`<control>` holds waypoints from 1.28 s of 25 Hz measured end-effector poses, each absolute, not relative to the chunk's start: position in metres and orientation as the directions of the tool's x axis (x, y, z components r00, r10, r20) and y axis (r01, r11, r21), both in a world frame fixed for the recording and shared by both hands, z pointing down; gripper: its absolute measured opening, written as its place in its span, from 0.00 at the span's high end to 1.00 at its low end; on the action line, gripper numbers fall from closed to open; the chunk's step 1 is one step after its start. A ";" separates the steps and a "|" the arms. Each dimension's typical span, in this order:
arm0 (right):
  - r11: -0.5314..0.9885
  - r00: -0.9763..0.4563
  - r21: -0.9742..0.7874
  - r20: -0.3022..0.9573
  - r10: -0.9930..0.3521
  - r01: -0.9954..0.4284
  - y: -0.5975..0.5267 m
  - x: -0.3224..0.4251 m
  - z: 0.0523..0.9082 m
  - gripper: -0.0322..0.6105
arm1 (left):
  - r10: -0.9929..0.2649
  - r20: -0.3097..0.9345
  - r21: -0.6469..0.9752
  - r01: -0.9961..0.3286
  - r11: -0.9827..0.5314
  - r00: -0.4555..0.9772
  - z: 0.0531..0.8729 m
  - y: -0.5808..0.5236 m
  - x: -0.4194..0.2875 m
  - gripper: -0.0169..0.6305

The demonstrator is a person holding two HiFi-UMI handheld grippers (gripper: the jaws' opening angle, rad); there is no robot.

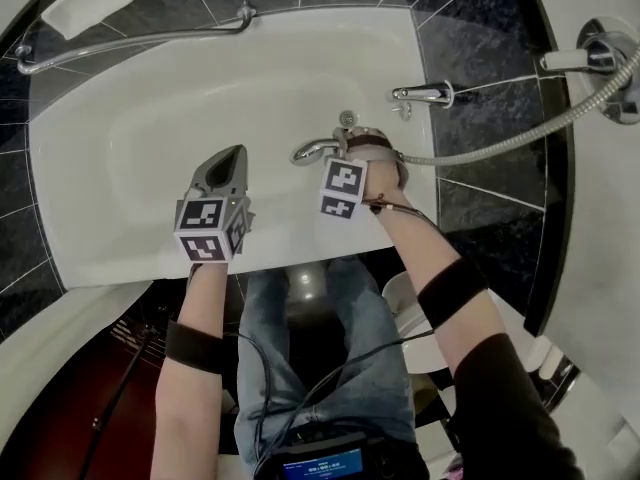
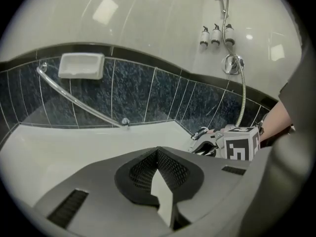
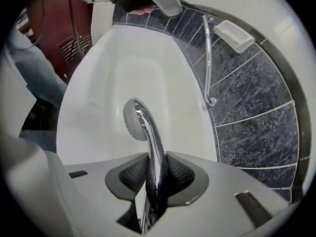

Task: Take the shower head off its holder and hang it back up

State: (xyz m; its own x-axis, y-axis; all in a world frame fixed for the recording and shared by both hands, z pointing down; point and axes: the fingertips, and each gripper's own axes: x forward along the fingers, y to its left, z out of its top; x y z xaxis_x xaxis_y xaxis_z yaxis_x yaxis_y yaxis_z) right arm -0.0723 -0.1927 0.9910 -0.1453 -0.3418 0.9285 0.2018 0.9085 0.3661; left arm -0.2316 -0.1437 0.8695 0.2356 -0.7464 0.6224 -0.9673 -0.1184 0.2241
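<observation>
Right gripper view has the right gripper [image 3: 157,174] clamped on the chrome handle of the shower head [image 3: 134,120], the pads pressing it from both sides. The handle's long axis runs straight out along the jaws. The round head is at the far end, over the middle of the tub [image 3: 98,83], and its spray face is turned toward the tub's left side in this view.

From the head view, the shower head [image 1: 312,150] hangs low over the tub [image 1: 120,148], beside the tap end. It points across the tub toward the left gripper [image 1: 232,163], and the hose [image 1: 520,133] trails off past the tub's rim to the wall. The left gripper [image 2: 158,174] is closed on nothing and hovers above the tub's near side.

The take-off step looks finished, so hanging up remains. That probably means lifting the head well above the tub and turning the handle upright. It then has to slide into the holder, which I cannot pick out for certain, with the hose kept from snagging the tap [image 1: 425,93].
</observation>
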 end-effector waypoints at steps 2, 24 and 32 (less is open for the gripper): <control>0.871 -0.109 0.377 0.926 -0.361 0.316 -0.200 -0.061 1.013 0.77 | -0.735 0.632 0.237 -0.964 -0.120 0.246 0.892 -0.145 -0.224 0.97; 0.646 0.178 0.214 0.856 -0.486 0.733 -0.275 0.077 1.103 0.74 | -0.729 0.623 0.249 -0.955 -0.159 0.284 0.941 -0.155 -0.207 0.97; 0.693 0.148 0.249 0.876 -0.459 0.676 -0.269 0.069 1.104 0.43 | -0.721 0.638 0.247 -0.959 -0.140 0.270 0.942 -0.145 -0.214 0.97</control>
